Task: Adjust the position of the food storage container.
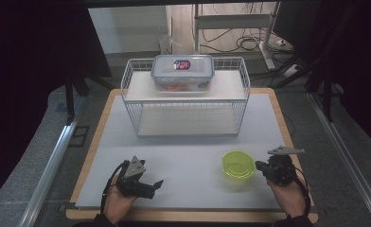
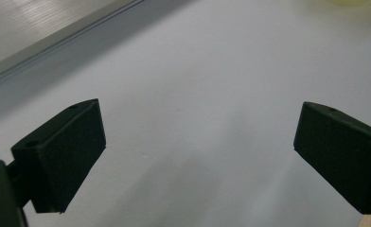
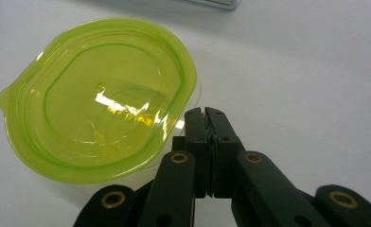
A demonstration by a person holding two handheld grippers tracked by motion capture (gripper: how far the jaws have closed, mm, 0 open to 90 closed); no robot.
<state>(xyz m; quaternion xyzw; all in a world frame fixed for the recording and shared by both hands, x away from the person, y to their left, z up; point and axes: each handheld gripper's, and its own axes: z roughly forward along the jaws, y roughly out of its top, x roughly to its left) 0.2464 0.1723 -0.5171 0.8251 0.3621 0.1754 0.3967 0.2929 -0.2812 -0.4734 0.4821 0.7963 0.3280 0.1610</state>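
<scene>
A translucent green round tub stands on the grey mat at the front right. My right gripper lies just to its right, jaws shut together with nothing between them, tips beside the tub's rim; whether they touch it I cannot tell. Held in a hand at the front left, my left gripper is open wide. Its black pads hover over bare mat with nothing between them.
A white wire basket with two shelves stands at the back of the mat. A clear lidded box with orange contents sits on its upper shelf. The grey mat covers a wooden board, with metal rails on both sides.
</scene>
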